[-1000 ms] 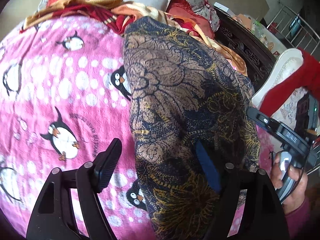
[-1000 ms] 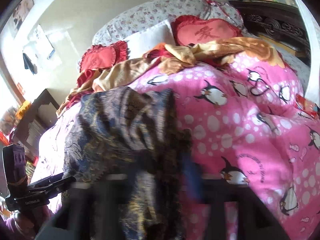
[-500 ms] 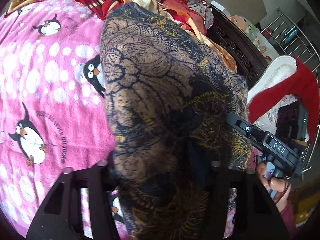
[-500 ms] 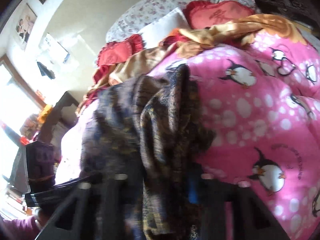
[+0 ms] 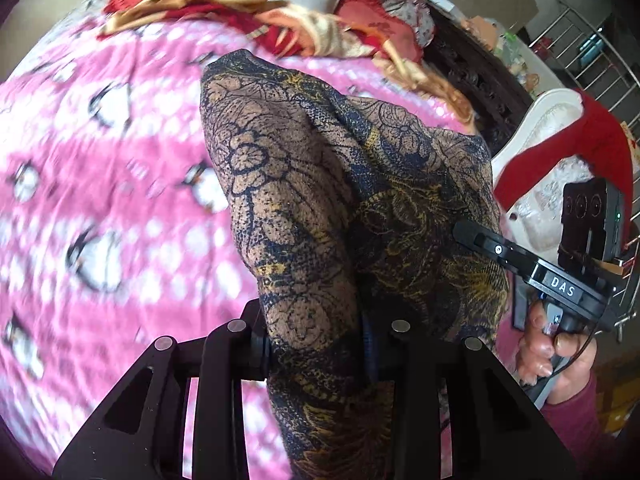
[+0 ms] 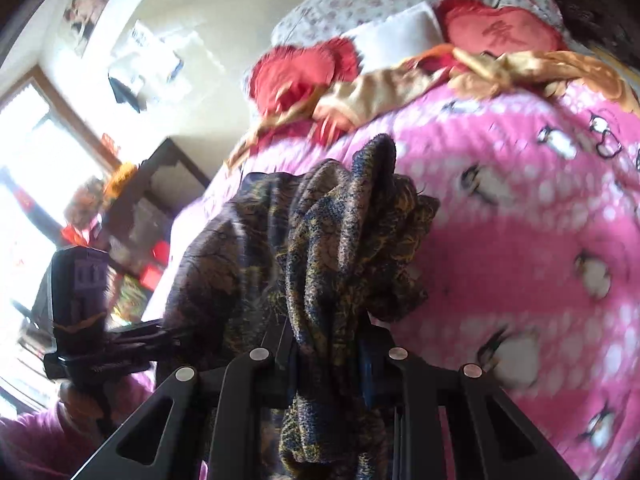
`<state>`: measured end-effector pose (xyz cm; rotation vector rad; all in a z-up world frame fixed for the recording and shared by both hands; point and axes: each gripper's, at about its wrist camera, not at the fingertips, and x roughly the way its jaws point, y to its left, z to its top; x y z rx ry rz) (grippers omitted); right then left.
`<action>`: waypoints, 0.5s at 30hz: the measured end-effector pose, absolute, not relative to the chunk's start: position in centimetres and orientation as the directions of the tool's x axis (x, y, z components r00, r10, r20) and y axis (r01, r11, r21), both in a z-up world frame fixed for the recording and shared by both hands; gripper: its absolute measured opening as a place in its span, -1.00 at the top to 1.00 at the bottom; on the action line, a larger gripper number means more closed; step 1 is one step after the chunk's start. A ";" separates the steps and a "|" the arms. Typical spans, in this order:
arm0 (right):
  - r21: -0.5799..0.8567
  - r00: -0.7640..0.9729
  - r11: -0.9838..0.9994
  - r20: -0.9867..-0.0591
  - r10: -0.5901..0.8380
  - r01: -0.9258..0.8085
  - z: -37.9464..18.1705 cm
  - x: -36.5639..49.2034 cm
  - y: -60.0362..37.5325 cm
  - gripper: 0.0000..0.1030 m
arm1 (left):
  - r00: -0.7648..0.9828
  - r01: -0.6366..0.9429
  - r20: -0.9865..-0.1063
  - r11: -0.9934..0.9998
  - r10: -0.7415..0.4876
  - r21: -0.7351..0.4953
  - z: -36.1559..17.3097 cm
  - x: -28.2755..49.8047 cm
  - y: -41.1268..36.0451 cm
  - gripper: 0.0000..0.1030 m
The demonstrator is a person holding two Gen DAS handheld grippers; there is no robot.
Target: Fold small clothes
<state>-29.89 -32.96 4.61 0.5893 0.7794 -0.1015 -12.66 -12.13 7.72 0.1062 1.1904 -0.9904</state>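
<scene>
A dark navy, tan and gold floral-patterned garment (image 5: 328, 200) is lifted off the pink penguin blanket (image 5: 100, 200). My left gripper (image 5: 316, 340) is shut on its near edge, and the cloth hangs bunched between the jaws. My right gripper (image 6: 328, 356) is shut on another part of the same garment (image 6: 332, 248), which rises in folds above it. The right gripper also shows in the left wrist view (image 5: 532, 268), at the garment's right side. The left gripper shows in the right wrist view (image 6: 108, 356), at the garment's left side.
Red and gold bedding and heart cushions (image 6: 304, 76) lie at the head of the bed. A dark carved wooden bed frame (image 5: 480, 68) and a white chair with a red cloth (image 5: 580, 140) stand to the right. A window (image 6: 24, 184) is to the left.
Both grippers closed on the garment and lifted it off the blanket. It was spread flat a second ago and now hangs bunched between them.
</scene>
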 end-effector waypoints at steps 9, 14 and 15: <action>0.270 0.663 0.899 -0.748 -0.029 0.344 5.7 -30.1 -29.7 0.19 | 0.164 0.643 -0.862 0.715 -0.480 -0.276 6.0 -14.1 -6.6 -0.13; 0.236 0.669 0.938 -0.743 0.007 0.252 5.7 -27.0 -27.1 0.19 | 0.257 0.644 -0.851 0.738 -0.458 -0.203 6.9 -14.0 -6.9 -0.26; 0.231 0.660 0.941 -0.751 0.010 0.249 5.2 -26.1 -27.0 0.19 | 0.264 0.644 -0.853 0.741 -0.451 -0.193 6.8 -14.2 -7.0 -0.26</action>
